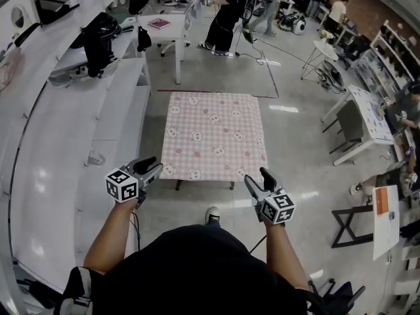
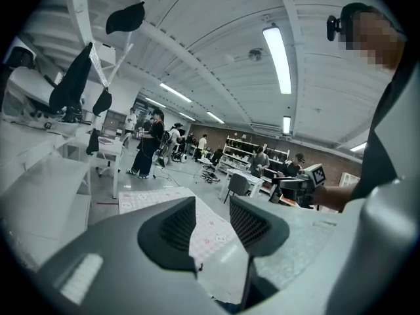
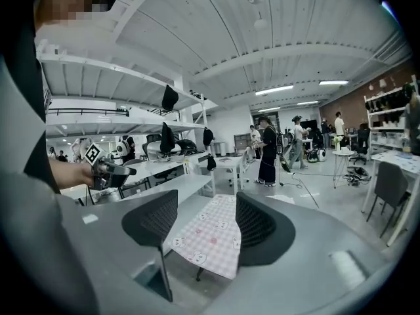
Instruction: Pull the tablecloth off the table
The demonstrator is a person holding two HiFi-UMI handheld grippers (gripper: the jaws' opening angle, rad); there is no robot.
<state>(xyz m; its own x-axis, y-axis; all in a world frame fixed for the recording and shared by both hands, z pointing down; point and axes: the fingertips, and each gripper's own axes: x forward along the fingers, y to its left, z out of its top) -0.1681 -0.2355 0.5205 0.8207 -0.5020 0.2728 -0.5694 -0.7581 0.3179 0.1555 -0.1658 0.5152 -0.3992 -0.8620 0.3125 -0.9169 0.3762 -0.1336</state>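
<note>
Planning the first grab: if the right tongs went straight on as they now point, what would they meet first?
Probably the tablecloth, near its front edge: the right tongs frame it between open jaws, nothing nearer. Depth is unclear.

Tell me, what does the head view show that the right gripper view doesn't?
Only the head view: the whole pink tablecloth from above, the left gripper and right gripper both short of its near edge, and the person's shoe. Only the right gripper view: the ceiling lights, and its own jaws close up, apart and empty. Both: the tablecloth, the left gripper, and a person in black standing far off.
</note>
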